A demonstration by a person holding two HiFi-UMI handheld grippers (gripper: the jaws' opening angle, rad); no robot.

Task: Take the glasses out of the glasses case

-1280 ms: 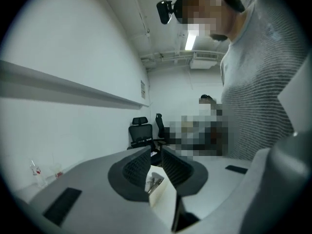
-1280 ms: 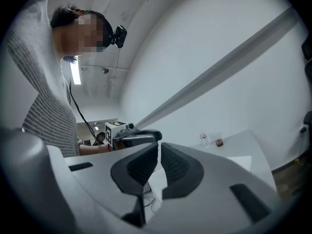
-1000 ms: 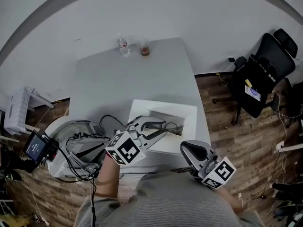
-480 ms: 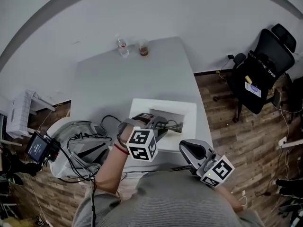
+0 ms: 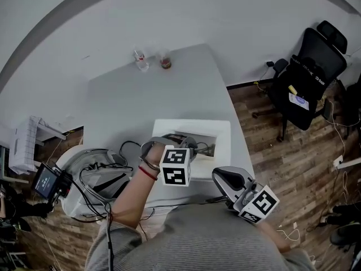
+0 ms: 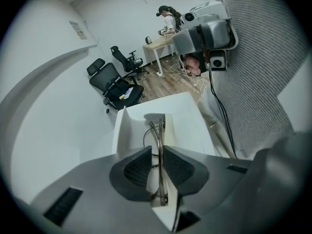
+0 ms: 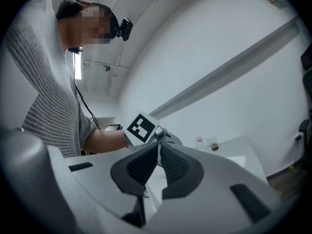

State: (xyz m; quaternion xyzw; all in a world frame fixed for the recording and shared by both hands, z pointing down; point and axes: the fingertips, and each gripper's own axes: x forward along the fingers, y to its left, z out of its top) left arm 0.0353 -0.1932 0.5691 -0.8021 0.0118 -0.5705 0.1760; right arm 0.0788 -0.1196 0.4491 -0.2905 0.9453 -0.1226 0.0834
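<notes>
Your left gripper [image 6: 157, 155] has swung over the glasses case [image 6: 190, 116] by the table's [image 5: 146, 100] right edge, its fingers [image 6: 139, 167] clamped on the glasses [image 6: 159, 130], which lie lengthwise between them, while your right gripper [image 7: 158, 147] is closed and empty.

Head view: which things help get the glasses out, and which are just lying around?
For the job: glasses, glasses case, left gripper gripping the glasses.
Just lying about: small bottle, cup, office chair, cables.
</notes>
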